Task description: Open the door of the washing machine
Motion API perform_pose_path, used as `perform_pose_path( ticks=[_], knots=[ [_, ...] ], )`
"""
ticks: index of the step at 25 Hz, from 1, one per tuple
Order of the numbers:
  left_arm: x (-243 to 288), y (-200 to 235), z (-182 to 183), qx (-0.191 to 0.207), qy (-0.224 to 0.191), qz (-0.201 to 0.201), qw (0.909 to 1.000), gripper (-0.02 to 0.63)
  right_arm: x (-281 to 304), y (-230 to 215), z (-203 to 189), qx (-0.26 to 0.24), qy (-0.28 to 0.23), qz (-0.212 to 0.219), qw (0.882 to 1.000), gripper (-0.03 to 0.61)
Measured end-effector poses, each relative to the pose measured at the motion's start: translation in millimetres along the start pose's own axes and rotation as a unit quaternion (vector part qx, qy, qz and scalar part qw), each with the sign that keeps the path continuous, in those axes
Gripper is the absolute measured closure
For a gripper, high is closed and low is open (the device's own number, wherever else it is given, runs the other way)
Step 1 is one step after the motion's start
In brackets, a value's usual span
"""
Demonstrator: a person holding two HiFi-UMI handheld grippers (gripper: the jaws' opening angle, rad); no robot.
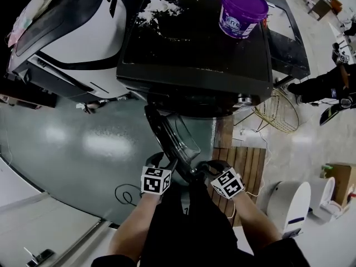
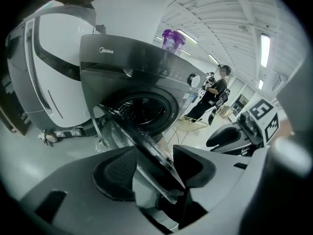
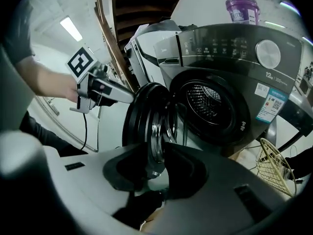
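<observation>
The dark grey washing machine (image 1: 194,43) stands with its round door (image 1: 177,135) swung out towards me. Both grippers meet at the door's outer edge. My left gripper (image 1: 173,166) straddles that edge, and in the left gripper view the door rim (image 2: 142,136) runs between its pads and touches both, with the left gripper (image 2: 154,173) closed on it. My right gripper (image 1: 199,172) grips the rim from the other side. In the right gripper view the right gripper (image 3: 154,168) pinches the door's (image 3: 146,116) shiny inner ring. The drum opening (image 3: 205,104) is exposed.
A purple tub (image 1: 243,11) and spilled white powder (image 1: 158,7) sit on the machine's top. A white machine (image 1: 72,32) stands to its left. A wire basket (image 1: 278,113), a wooden pallet (image 1: 245,160) and a white appliance (image 1: 289,204) lie to the right. A person (image 1: 328,82) stands at the far right.
</observation>
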State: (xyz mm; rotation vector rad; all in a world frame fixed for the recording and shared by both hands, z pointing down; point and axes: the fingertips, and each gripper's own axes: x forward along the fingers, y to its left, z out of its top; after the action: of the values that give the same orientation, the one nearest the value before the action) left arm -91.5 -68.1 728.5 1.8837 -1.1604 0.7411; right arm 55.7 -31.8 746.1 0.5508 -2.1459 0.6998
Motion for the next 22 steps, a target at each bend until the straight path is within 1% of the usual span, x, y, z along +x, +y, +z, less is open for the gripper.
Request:
perform_pose_path(
  ticks=[4,12,17,22],
  knots=[
    [-10.5,18.8,-20.5,0.002,0.015,0.008,0.9999,0.383,4.5,16.7,21.6,-0.003,-0.010,0.006,1.000,0.460],
    [-40.0,57.1,-41.9,-0.020,0.007,0.026,0.9994,0.396,17.5,49.3,58.9,-0.022,-0.022,0.015,0.999,0.468],
    [-57.4,85.8,-52.9,-0.029,0.004,0.041,0.9987,0.396,24.0,67.9,73.4,-0.028,-0.026,0.013,0.999,0.471],
    [-73.5,113.3,-63.6,-0.025,0.011,0.050,0.9983,0.396,19.8,84.5,83.7,-0.023,-0.036,0.005,0.999,0.474]
  ],
)
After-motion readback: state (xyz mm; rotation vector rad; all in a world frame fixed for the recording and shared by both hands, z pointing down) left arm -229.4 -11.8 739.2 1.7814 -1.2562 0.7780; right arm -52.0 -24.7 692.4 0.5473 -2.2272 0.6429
